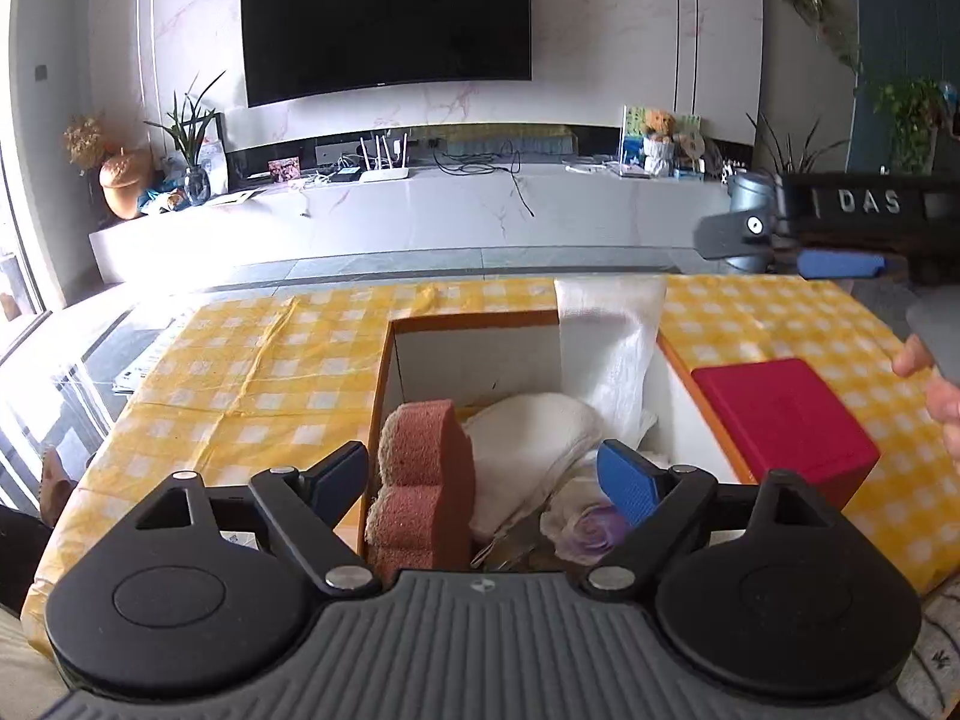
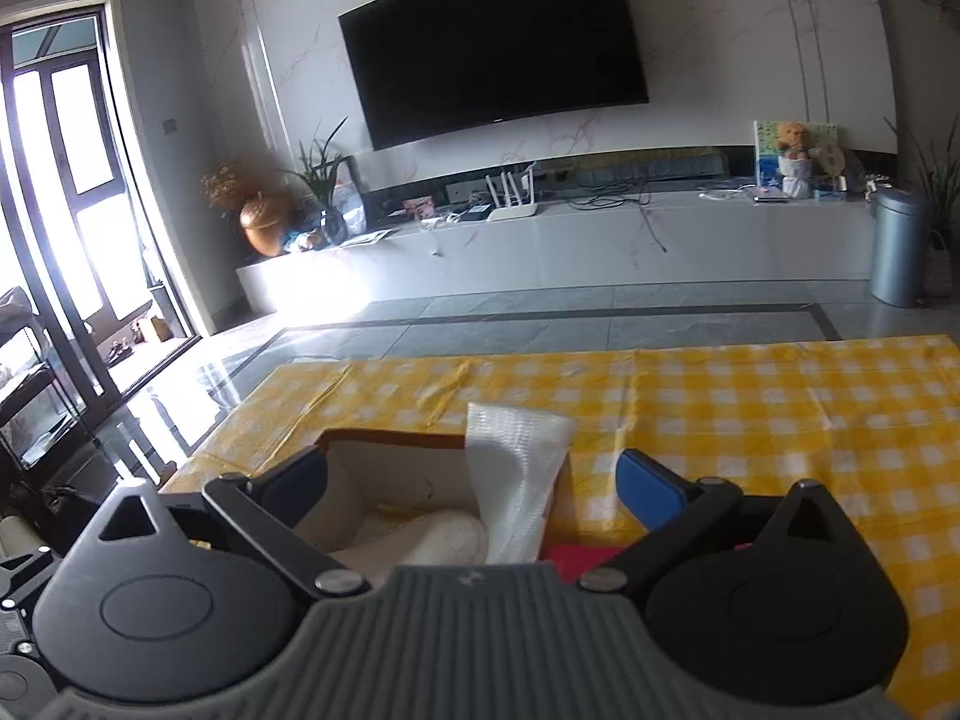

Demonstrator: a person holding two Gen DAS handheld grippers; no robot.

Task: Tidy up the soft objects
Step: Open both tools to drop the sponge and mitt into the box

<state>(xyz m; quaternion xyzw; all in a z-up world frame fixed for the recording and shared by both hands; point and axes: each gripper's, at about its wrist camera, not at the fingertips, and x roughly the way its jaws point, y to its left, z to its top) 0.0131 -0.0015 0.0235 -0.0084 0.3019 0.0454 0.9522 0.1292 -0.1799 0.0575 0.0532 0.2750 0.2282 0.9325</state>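
Left gripper (image 1: pixel 483 483): jaws stood wide apart over the near end of the box, nothing pressed between the pads — the sponge and cloths lay below and between them.
Right gripper (image 2: pixel 474 489): jaws also spread wide, empty, hovering above the box's right side; in the left wrist view it showed at the far right (image 1: pixel 780 249) with a person's fingers (image 1: pixel 927 384) behind it.
Box (image 1: pixel 480 318): open cardboard box, orange outside and white inside, standing on the yellow checked tablecloth (image 1: pixel 240 372).
Pink sponge (image 1: pixel 420 486): upright against the box's left wall, at the near end.
White folded cloth (image 1: pixel 534 444): inside the box, just right of the sponge, touching it.
White mesh bag (image 1: pixel 612 330): draped over the far right corner of the box, one end sticking up above the rim.
Purple-and-white soft item (image 1: pixel 591 531): at the box's near right — too unclear to name.
Red lid (image 1: pixel 786 420): flat on the tablecloth, touching the box's right wall.
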